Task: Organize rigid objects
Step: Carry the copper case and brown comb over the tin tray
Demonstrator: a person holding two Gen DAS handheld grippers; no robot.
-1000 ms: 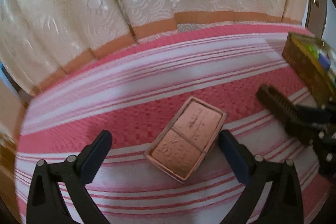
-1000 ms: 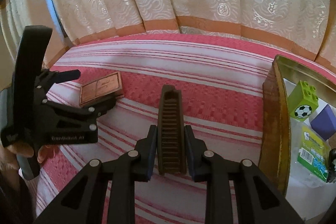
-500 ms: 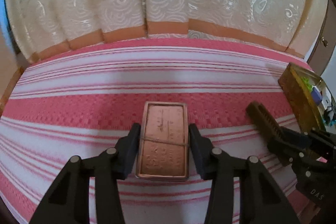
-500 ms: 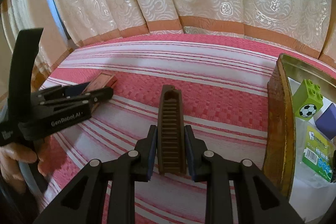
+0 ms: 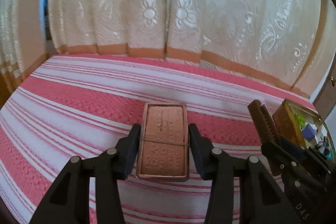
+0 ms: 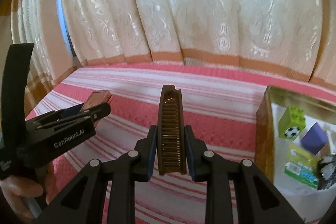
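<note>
**Both hand-held grippers loaded, lifted off the bed**

Your left hand-held gripper (image 5: 164,145) stood wide around the copper-coloured tin (image 5: 163,141) a second ago; its jaws have since closed, and the pads now press the tin's long sides. The tin was skewed then and now lies straight along the fingers. It seems clear of the striped bedspread (image 5: 73,98), though the blur makes that hard to judge.

Your right hand-held gripper (image 6: 171,147) clamps the brown folding comb (image 6: 171,131) as before, comb pointing toward the curtain (image 6: 189,14).

The gold box (image 6: 262,131) sits at the bed's right edge, just beside the comb, with a green block (image 6: 292,124) and a purple cube (image 6: 314,138) inside. The bedspread's middle and far edge by the curtain lie open.
</note>
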